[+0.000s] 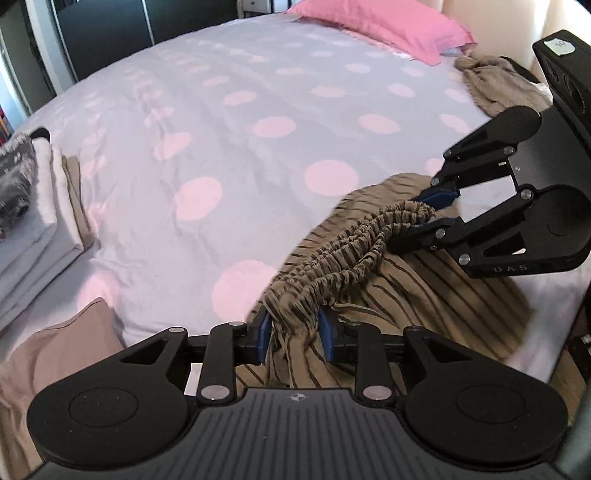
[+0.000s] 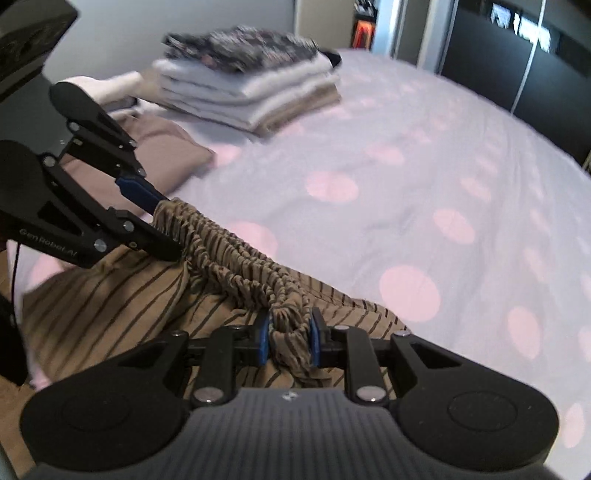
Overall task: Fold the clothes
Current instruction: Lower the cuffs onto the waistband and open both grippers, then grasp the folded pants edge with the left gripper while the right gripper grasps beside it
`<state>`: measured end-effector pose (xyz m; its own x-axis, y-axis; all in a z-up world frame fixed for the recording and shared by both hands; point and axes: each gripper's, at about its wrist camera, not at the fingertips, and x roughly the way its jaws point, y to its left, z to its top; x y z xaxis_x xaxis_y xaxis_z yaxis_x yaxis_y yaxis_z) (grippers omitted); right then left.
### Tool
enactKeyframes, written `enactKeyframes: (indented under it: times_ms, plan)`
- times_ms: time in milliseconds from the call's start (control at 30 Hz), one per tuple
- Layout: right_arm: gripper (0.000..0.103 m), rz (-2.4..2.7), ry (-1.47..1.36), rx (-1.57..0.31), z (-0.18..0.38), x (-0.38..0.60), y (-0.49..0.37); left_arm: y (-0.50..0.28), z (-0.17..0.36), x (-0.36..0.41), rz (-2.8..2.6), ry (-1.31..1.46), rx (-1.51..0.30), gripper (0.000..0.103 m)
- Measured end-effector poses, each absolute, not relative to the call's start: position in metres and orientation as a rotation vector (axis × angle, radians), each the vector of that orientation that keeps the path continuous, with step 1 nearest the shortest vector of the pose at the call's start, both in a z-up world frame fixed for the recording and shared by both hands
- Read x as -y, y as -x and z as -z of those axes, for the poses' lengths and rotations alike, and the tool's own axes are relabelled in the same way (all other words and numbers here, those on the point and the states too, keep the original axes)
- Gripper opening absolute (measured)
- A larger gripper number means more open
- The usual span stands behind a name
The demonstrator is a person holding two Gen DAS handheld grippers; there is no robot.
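A brown garment with dark stripes (image 1: 424,295) (image 2: 92,295) lies at the near edge of the bed. Its gathered elastic waistband (image 1: 351,243) (image 2: 236,258) is stretched in a bunch between my two grippers, raised off the bed. My left gripper (image 1: 293,328) (image 2: 168,225) is shut on one end of the waistband, the fabric filling the gap between its blue pads. My right gripper (image 1: 421,216) (image 2: 290,336) is shut on the other end. The rest of the garment hangs and spreads below the band.
The bed cover (image 1: 221,129) is grey with pink dots. A stack of folded clothes (image 1: 33,206) (image 2: 251,92) sits at one side, a folded taupe piece (image 1: 55,350) (image 2: 162,147) beside it. A pink pillow (image 1: 388,26) and a crumpled beige knit (image 1: 498,85) lie at the head.
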<state>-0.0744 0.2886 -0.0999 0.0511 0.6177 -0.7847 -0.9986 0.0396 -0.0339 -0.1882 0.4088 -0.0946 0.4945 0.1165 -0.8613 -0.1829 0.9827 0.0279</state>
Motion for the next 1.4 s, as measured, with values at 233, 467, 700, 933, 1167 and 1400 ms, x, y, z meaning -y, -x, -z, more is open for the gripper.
enactKeyframes:
  times_ms: [233,467,700,933,1167,1400]
  plan:
    - [0.037,-1.345,0.646,-0.777,0.131,-0.306,0.051,0.180,0.131,-0.429,-0.224,0.148,-1.079,0.026]
    - [0.056,-1.274,0.553,-0.739,0.116,-0.287,0.046,0.186,0.115,-0.432,-0.281,0.197,-1.045,0.030]
    - [0.060,-1.253,0.435,-0.771,0.092,-0.246,0.058,0.205,0.075,-0.407,-0.310,0.214,-0.980,0.048]
    - [0.067,-1.292,0.487,-0.786,0.086,-0.196,0.091,0.235,0.063,-0.365,-0.295,0.213,-0.963,0.053]
    - [0.067,-1.285,0.570,-0.789,0.103,-0.153,0.105,0.265,0.071,-0.332,-0.300,0.155,-1.018,0.058]
    - [0.067,-1.328,0.635,-0.753,0.118,-0.142,0.110,0.279,0.093,-0.326,-0.298,0.141,-1.083,0.058]
